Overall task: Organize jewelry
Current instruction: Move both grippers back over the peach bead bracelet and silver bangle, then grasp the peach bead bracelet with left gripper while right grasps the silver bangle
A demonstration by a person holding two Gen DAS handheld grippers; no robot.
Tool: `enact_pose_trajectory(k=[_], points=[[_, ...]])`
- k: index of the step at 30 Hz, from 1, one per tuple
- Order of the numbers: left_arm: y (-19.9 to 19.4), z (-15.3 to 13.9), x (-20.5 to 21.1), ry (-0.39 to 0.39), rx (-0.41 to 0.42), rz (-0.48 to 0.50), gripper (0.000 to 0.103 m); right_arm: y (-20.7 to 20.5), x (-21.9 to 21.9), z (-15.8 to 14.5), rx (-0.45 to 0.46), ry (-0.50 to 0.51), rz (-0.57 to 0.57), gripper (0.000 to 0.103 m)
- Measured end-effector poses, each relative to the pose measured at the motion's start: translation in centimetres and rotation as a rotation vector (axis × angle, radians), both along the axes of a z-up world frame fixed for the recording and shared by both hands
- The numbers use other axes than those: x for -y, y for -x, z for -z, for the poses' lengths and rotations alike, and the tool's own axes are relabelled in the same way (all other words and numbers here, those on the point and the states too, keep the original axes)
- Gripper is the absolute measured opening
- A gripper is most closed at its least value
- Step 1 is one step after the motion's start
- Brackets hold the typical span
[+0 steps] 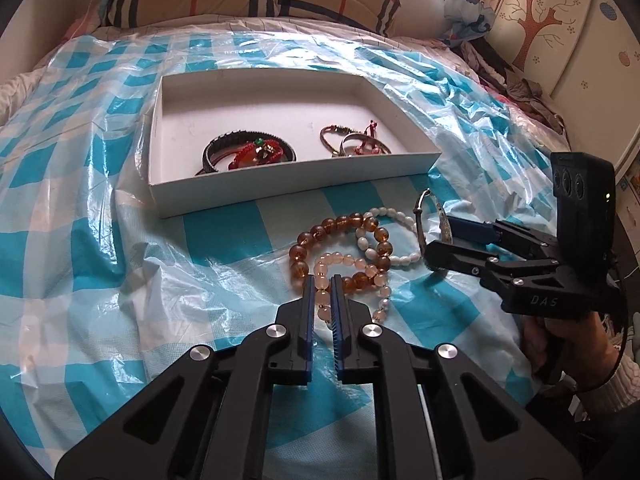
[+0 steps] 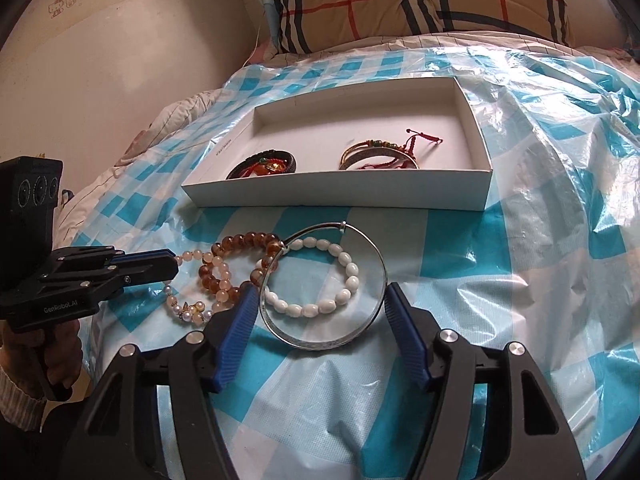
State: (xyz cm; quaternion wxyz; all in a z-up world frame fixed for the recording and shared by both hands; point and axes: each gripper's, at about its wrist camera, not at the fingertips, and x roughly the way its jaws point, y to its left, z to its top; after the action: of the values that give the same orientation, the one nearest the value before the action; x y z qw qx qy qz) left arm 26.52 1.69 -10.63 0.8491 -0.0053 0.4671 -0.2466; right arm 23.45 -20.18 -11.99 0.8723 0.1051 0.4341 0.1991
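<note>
**Halfway sorted: four bracelets still outside the box**

So, judging by how things lie, the job is partly done. On the blue-and-white checked plastic sheet (image 2: 520, 264) covering the bed stands a shallow white cardboard box (image 2: 328, 194). Inside it, at the left, a black ribbed bangle (image 1: 212, 152) rings a red corded bracelet with a green bead (image 1: 260, 152); at the right lies a cluster of thin gold and silver bangles with red cord (image 2: 380, 156).

In front of the box four pieces wait, overlapping in one heap. From the left in the right wrist view: a pale pink beaded bracelet with small pearls (image 2: 188, 304), an amber glass-bead bracelet (image 2: 224, 268), a white oval-bead bracelet (image 2: 344, 264), and around that one a plain silver open bangle (image 2: 380, 264).

The left gripper (image 1: 321, 280) has its blue pads (image 1: 307, 312) nearly together, straddling the pink strand — whether they actually pinch a bead I cannot tell. The right gripper (image 2: 318, 292) is spread wide, its pads either side of the silver bangle and close to its rim, not yet clamped.

Left to do — by my reading — all four loose pieces must go into the box, whose far half has bare floor.
</note>
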Motion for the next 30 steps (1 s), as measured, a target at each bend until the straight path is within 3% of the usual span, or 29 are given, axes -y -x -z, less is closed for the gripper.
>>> enact_pose_trajectory(k=[4, 5, 6, 8, 10, 13, 15, 18, 22, 30], points=[[-0.3, 1.2, -0.2, -0.006, -0.037, -0.014, 0.016, -0.4, -1.0, 0.4, -0.029, 0.038, -0.035, 0.065], [-0.3, 1.3, -0.1, -0.006, -0.032, -0.015, 0.024, -0.3, -1.3, 0.4, -0.029, 0.045, -0.045, 0.069], [-0.2, 1.2, -0.1, -0.006, -0.025, -0.015, 0.040, -0.3, -1.5, 0.4, -0.027, 0.055, -0.053, 0.070], [-0.2, 1.0, 0.3, -0.014, 0.000, -0.023, 0.056, -0.3, -1.9, 0.5, -0.023, 0.081, -0.061, 0.072], [-0.3, 1.3, 0.8, -0.039, 0.010, -0.016, 0.057, -0.2, -2.1, 0.5, -0.017, 0.094, -0.060, 0.072], [-0.2, 1.5, 1.5, -0.070, 0.020, 0.008, 0.053, -0.2, -1.9, 0.6, -0.010, 0.095, -0.049, 0.068], [-0.2, 1.6, 1.7, -0.075, 0.012, 0.016, 0.023, -0.2, -1.7, 0.7, -0.009, 0.087, -0.041, 0.063], [0.0, 1.5, 1.9, -0.090, 0.017, 0.019, 0.012, -0.1, -1.6, 0.7, 0.000, 0.085, -0.041, 0.062], [0.6, 0.9, 2.0, -0.129, 0.046, 0.007, 0.008, 0.2, -1.5, 0.4, 0.022, 0.080, -0.029, 0.062], [1.9, -1.5, 1.6, -0.125, 0.101, -0.011, 0.007, 1.1, -0.4, -0.7, 0.075, 0.039, 0.009, 0.062]])
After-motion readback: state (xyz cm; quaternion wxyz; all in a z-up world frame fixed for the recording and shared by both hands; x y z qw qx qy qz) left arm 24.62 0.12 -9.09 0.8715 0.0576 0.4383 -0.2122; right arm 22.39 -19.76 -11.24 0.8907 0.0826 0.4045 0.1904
